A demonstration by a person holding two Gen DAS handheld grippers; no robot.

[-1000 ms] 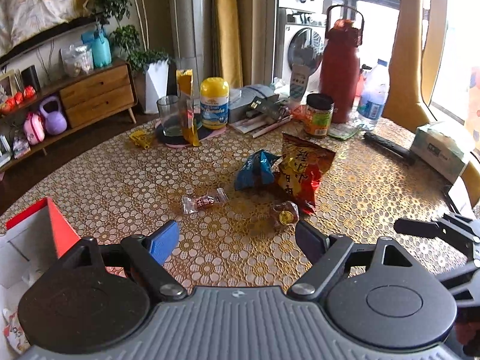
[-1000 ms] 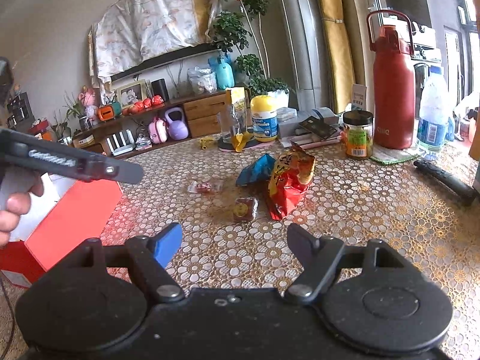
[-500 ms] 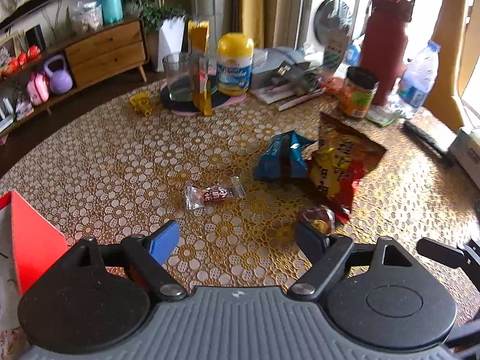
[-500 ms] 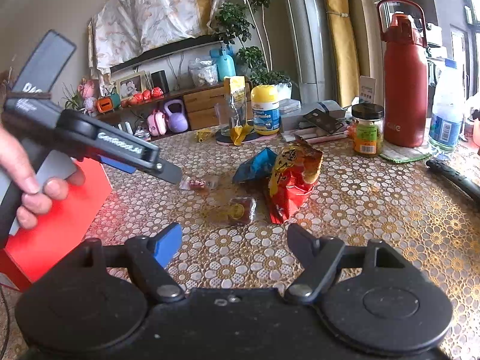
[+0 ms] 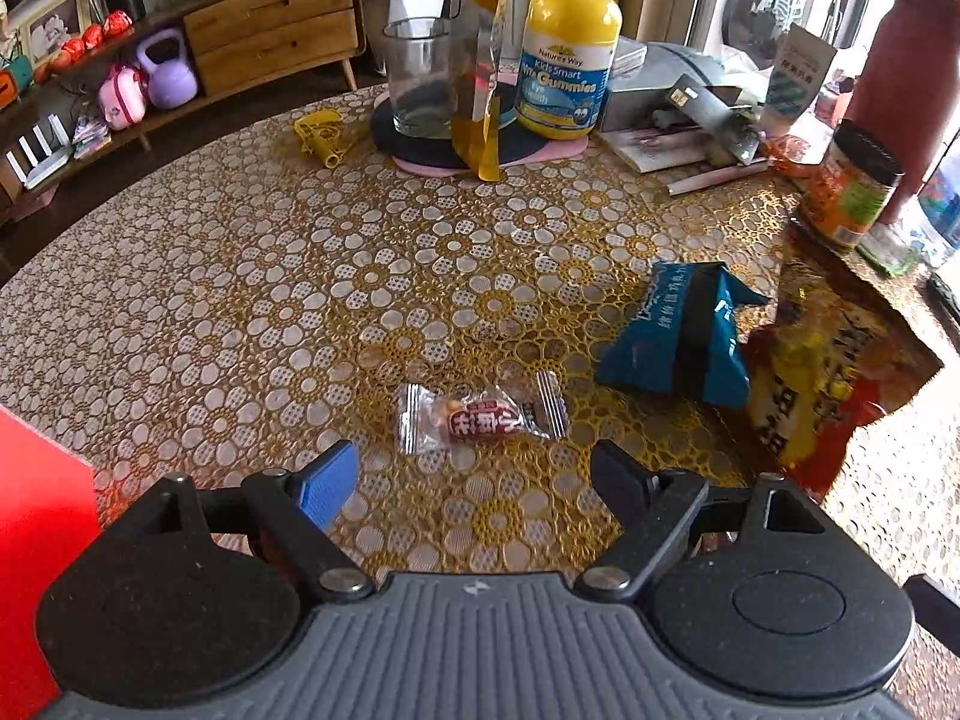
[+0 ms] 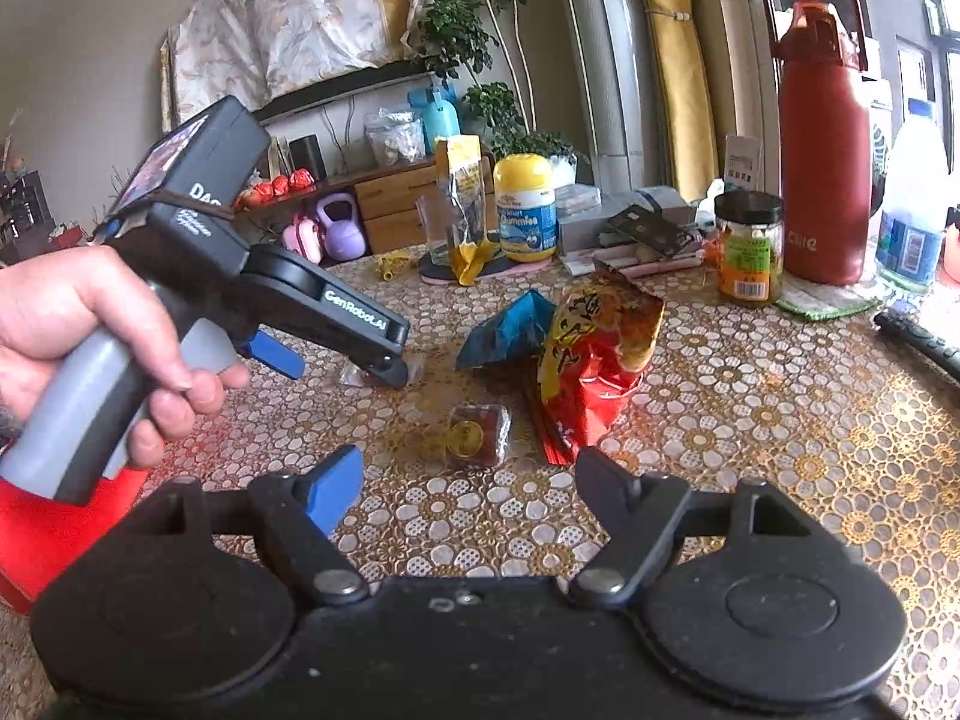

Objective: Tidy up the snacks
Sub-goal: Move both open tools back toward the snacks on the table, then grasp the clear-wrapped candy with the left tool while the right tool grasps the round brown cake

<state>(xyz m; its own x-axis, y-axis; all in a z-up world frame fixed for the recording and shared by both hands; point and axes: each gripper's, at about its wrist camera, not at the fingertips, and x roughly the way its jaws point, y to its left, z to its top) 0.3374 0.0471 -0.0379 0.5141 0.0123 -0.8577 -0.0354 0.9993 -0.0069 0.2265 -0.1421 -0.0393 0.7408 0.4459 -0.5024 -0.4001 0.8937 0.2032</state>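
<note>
**Left gripper poised over a wrapped sweet: risks and setting**

Nearest, my left gripper [image 5: 474, 480] is spread wide, holding nothing, just short of the small clear-wrapped red candy [image 5: 483, 414] lying flat on the worktop [image 5: 252, 312]. I judge the main risk to be the slick wrapper: fingers closing on its crimped ends alone could let it slide out, or skate it across the embossed cloth. My right gripper [image 6: 468, 489] is likewise spread and empty, near a dark square foil-wrapped sweet [image 6: 480, 435]. Beyond lie a crumpled blue snack packet [image 5: 684, 333] and a red-and-yellow crisp bag [image 5: 822, 384], touching; a careless sweep could drag both. The red cardboard box [image 5: 36, 540] sits at the left edge. The worktop is round, covered in gold floral lace-pattern vinyl. Farther off stand a yellow-capped gummies bottle [image 5: 567, 63], a glass tumbler [image 5: 417, 78] and a wooden sideboard [image 5: 270, 30].
</note>
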